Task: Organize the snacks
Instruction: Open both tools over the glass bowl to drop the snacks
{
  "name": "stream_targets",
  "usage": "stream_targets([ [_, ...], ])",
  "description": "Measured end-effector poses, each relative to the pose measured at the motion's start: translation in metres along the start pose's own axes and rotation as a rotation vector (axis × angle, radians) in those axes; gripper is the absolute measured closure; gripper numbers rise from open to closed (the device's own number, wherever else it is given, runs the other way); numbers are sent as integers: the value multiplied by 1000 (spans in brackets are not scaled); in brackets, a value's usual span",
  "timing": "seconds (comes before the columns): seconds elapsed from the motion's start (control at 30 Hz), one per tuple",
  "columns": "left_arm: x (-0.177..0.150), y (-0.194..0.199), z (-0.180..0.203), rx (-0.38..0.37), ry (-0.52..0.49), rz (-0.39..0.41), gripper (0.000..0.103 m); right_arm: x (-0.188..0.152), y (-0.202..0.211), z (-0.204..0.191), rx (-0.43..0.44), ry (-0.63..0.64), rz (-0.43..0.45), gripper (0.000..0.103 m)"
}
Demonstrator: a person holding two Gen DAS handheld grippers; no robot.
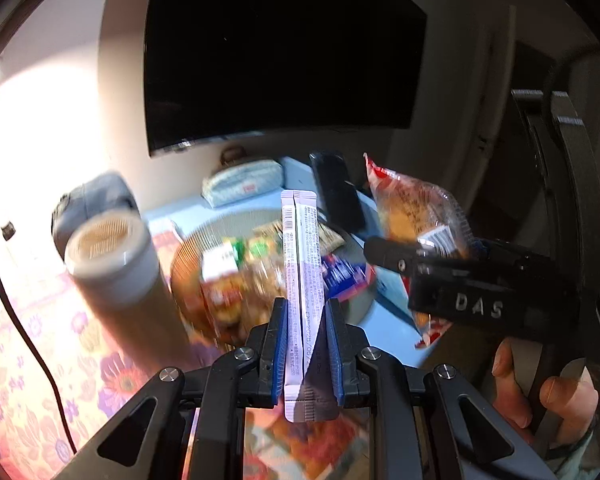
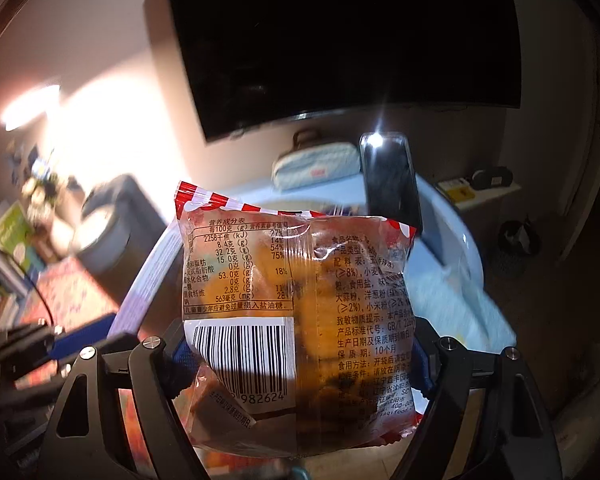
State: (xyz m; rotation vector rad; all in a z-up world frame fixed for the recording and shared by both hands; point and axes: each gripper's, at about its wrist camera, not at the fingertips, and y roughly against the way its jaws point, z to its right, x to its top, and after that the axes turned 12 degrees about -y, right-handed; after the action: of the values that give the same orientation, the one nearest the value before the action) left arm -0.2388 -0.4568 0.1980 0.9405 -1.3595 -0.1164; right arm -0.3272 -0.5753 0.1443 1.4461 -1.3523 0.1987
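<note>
Two views, one cluttered spot. Largest by far: dark television screen (image 1: 284, 52), mounted on the wall, filling the upper part of both views. Below it, pale blue round table (image 2: 460, 240), with a flowered cloth (image 1: 40, 360) spread over the surface to the left. On the blue table, wide shallow basket (image 1: 188, 256) heaped with assorted snack packets, blurred. Just left of the basket, upright white-and-tan cylinder (image 1: 112, 264) packed with what look like toothpicks; a grey rounded thing behind it, too blurred to name. Toward the wall, light zipped pouch (image 1: 242, 182) lying flat. Beside that, black phone (image 2: 390, 178) propped up at the far side of the basket, glinting in the right wrist view.

Clamped in the right gripper (image 2: 300, 360): clear snack bag (image 2: 296, 300) with red-and-white striped top, orange pieces inside, barcode and nutrition table facing the lens, held in the air above the table, right of the basket. Bare hand (image 1: 540, 396) wrapped on that gripper's handle.

Pinched between the blue pads of the left gripper (image 1: 306, 344): slim lilac stick sachet (image 1: 302, 264), upright, raised in front of the basket, its lower end hanging out beneath the pads.
</note>
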Motion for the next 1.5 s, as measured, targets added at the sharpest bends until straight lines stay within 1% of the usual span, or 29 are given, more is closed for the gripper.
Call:
stream_targets([
  [0.07, 17, -10, -1, 31, 19, -9, 86, 19, -14, 5, 30, -35, -9, 22],
  [0.17, 40, -32, -9, 43, 72, -24, 86, 48, -44, 10, 78, -83, -44, 22],
  [0.23, 51, -45, -14, 55, 87, -33, 86, 61, -65, 11, 68, -103, -66, 22],
  [0.37, 62, -67, -20, 54, 102, -67, 86, 73, -100, 10, 65, -91, -117, 22],
  [0.5, 64, -77, -25, 97, 101, -69, 86, 75, -120, 11, 74, -91, -152, 20],
  [0.53, 64, -78, -26, 113, 106, -69, 83, 75, -124, 11, 83, -92, -163, 20],
  [0.57, 64, -81, -28, 118, 112, -71, 66, 75, -127, 13, 89, -97, -174, 19],
  [0.6, 65, -83, -31, 107, 119, -79, 34, 76, -131, 16, 88, -107, -189, 18],
  [0.63, 64, -84, -35, 89, 131, -82, 25, 75, -134, 19, 83, -121, -211, 18],
  [0.67, 62, -84, -37, 70, 140, -71, 25, 75, -134, 23, 92, -138, -222, 17],
  [0.77, 60, -75, -35, 54, 127, -37, 25, 74, -130, 31, 117, -179, -227, 16],
  [0.9, 58, -66, -31, 48, 97, -6, 25, 74, -123, 35, 125, -196, -215, 14],
  [0.97, 58, -55, -26, 33, 85, 22, 25, 76, -121, 34, 140, -192, -214, 13],
  [1.07, 60, -40, -25, 42, 71, 74, 25, 84, -118, 29, 180, -183, -190, 12],
  [1.2, 63, -12, -29, 22, 72, 144, 25, 101, -120, 22, 236, -208, -146, 12],
  [1.33, 63, 23, -35, 62, 73, 208, 25, 111, -114, 15, 242, -197, -106, 12],
  [1.5, 60, 65, -45, 108, 78, 291, 23, 109, -96, 9, 273, -177, -79, 12],
])
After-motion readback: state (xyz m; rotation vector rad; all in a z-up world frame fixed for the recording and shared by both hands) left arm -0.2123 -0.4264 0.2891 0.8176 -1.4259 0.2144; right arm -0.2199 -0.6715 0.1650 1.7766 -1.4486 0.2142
